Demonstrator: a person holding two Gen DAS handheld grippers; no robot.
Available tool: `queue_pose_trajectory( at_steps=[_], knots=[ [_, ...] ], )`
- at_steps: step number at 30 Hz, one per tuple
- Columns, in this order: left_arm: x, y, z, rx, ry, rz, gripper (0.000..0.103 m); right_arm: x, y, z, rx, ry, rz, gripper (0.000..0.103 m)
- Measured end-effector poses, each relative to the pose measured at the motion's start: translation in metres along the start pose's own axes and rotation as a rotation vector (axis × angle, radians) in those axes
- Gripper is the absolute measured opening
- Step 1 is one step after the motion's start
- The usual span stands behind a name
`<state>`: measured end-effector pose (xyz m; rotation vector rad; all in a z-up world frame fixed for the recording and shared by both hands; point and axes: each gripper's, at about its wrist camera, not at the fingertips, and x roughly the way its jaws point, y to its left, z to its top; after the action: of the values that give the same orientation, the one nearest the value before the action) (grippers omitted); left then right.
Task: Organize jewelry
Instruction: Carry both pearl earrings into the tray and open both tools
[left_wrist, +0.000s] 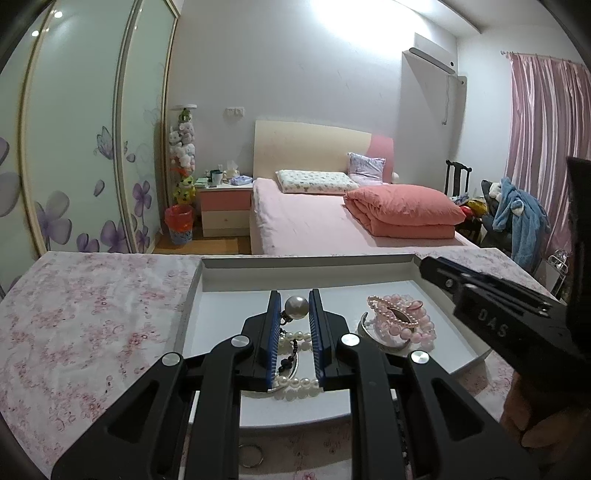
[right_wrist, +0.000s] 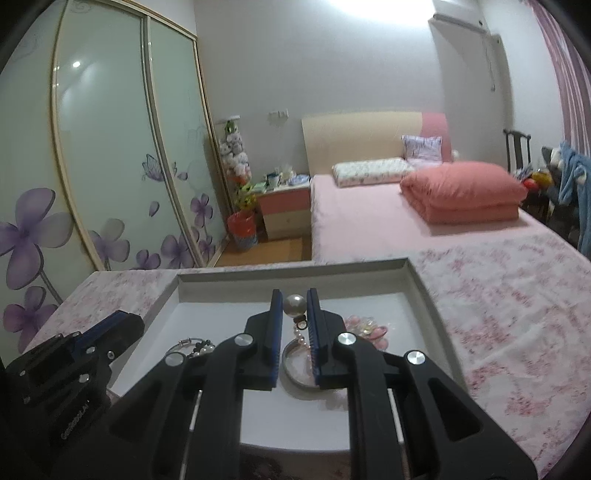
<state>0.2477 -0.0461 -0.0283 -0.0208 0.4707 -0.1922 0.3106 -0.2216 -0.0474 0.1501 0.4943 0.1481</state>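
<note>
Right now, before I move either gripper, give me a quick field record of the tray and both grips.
left gripper: pinching black-strand pearl over the tray
right gripper: pinching pink-strand pearl over the tray
tray: white, shallow, on floral cloth
in tray: pink bead bracelets, silver bangle, white pearl strand
outside tray: metal ring on the cloth

Bedroom backdrop beyond the surface (left_wrist: 92, 314), which wears a pink floral cloth. Pink bed (left_wrist: 314, 221) with cream headboard (left_wrist: 314, 147), patterned pillow (left_wrist: 314, 181), folded salmon quilt (left_wrist: 402, 214). Pink-and-cream nightstand (left_wrist: 225, 210) beside the bed, cluttered on top; orange-lined bin (left_wrist: 180, 225) near it, stack of plush toys (left_wrist: 183, 155) above. Sliding wardrobe doors (right_wrist: 110, 147) printed with purple flowers. Pink curtain (left_wrist: 543, 147), wall air conditioner (left_wrist: 432, 59), blue garment (left_wrist: 521, 218) draped over a chair.
</note>
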Motion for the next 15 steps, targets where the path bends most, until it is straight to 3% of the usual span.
queue_pose_trajectory(
  at_steps=[2,5,7,15],
  knots=[
    [0.002,0.000,-0.001,-0.005,0.008,-0.001,0.017,0.006,0.000,-0.001,0.007,0.026,0.013,0.015],
    [0.005,0.004,0.000,-0.016,0.021,-0.005,0.020,0.009,-0.002,-0.002,0.023,0.042,0.025,0.030],
    [0.003,0.006,0.001,-0.029,0.018,-0.005,0.031,0.007,-0.003,-0.003,0.028,0.034,0.023,0.031],
    [-0.007,0.021,0.007,-0.070,-0.001,-0.004,0.032,-0.006,-0.009,-0.001,0.044,0.017,0.020,0.031]
  ],
)
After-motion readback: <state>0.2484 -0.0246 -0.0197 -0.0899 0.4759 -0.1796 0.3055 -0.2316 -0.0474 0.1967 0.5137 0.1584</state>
